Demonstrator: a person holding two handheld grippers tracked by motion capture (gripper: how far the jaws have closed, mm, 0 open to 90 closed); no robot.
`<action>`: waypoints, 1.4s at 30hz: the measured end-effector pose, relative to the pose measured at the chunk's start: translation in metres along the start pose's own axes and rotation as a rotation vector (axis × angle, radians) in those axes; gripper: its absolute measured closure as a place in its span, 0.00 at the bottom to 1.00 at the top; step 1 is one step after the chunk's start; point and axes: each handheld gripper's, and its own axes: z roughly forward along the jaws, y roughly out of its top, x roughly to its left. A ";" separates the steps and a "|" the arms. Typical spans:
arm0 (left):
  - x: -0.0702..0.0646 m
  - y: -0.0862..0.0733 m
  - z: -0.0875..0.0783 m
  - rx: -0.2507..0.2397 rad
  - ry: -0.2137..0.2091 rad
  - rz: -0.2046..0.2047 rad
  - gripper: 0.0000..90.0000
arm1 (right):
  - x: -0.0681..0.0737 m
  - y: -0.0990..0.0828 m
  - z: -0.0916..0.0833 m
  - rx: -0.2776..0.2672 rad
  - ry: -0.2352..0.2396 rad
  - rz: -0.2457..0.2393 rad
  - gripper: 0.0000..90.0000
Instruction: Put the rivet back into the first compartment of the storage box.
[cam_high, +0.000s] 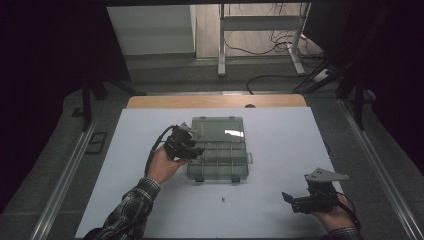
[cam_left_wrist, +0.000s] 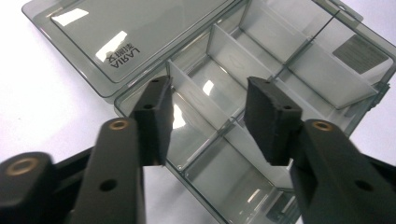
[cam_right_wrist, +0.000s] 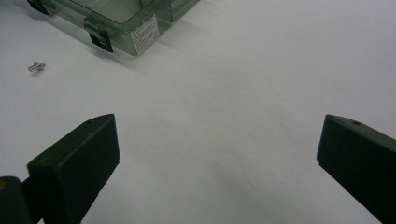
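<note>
Lying open near the middle of the white surface (cam_high: 280, 150), the clear grey compartment box (cam_high: 218, 160) has its lid (cam_high: 220, 128) folded flat on the far side and its divided tray toward the person. Thin translucent dividers (cam_left_wrist: 233, 60) split the tray into several compartments, and nothing can be made out inside those that show. Two dark latches (cam_high: 200, 178) sit on the tray's near edge, and a white label (cam_right_wrist: 146, 31) is stuck on one side wall.

Over the tray's left end hangs the left hand-held gripper (cam_high: 196, 150), its jaws parted partway with nothing between the pads; they straddle one of the dividers from above without touching it. No earlier picture is on hand to compare.

A small metal screw (cam_high: 223, 199) lies alone on the surface just in front of the box, apart from it.

Well to the right, near the surface's front corner, the right hand-held gripper (cam_high: 288, 199) is held with its jaws spread wide and empty above bare white surface, pointing toward the box.
</note>
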 end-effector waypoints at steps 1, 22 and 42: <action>0.000 0.000 -0.001 -0.001 0.000 0.003 0.54 | 0.000 0.000 0.000 0.000 0.000 0.000 0.00; -0.018 -0.010 -0.017 -0.029 -0.018 0.034 0.12 | 0.000 0.000 0.000 -0.001 -0.002 0.002 0.00; -0.046 -0.025 -0.032 -0.062 -0.065 0.104 0.00 | 0.000 0.000 0.000 -0.002 -0.002 0.002 0.00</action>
